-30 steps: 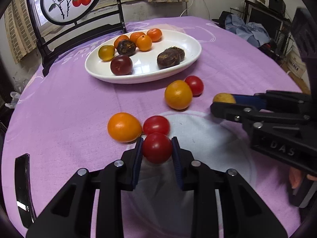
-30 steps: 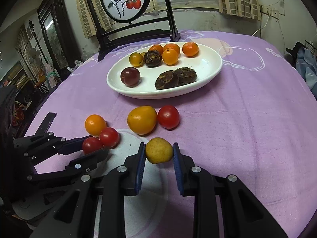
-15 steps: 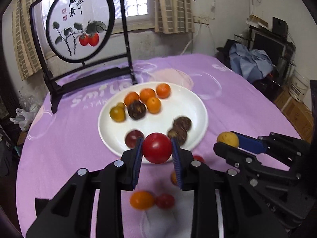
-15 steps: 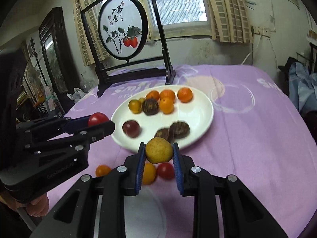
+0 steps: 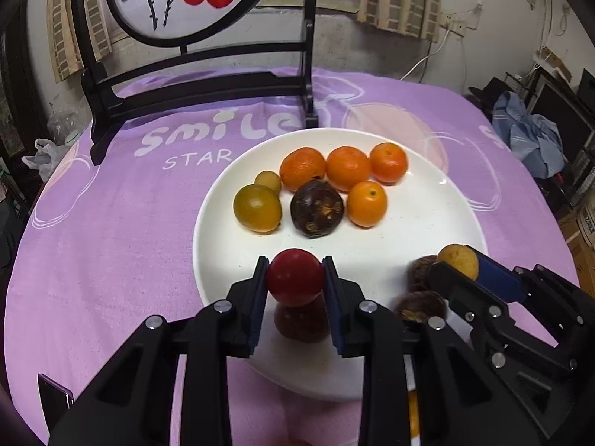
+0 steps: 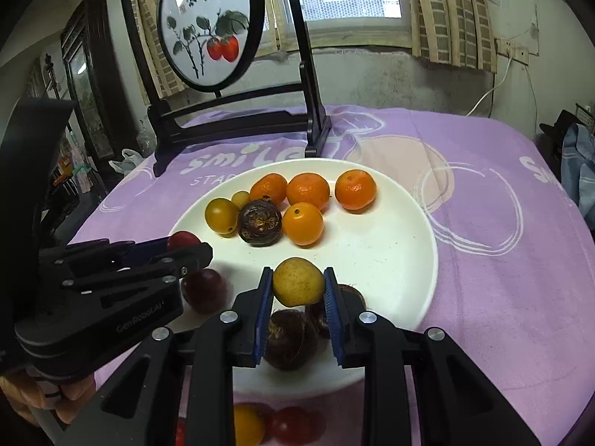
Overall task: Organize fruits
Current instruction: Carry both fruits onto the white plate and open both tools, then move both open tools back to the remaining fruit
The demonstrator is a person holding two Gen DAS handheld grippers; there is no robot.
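In our left wrist view, the left gripper (image 5: pixel 295 278) is clenched on a red tomato (image 5: pixel 295 277), held above the near part of the white plate (image 5: pixel 427 223), over a dark fruit (image 5: pixel 301 321). Tangerines (image 5: pixel 347 173) lie farther back on it.

In our right wrist view, the right gripper (image 6: pixel 297 286) grasps a yellow fruit (image 6: pixel 297 281) over the plate's near edge, above two brown fruits (image 6: pixel 288 336). The left gripper sits beside it.

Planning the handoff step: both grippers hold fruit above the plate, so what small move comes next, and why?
Probably lower the left gripper and release its red tomato onto bare plate; the right gripper holds a yellow fruit above the plate too.
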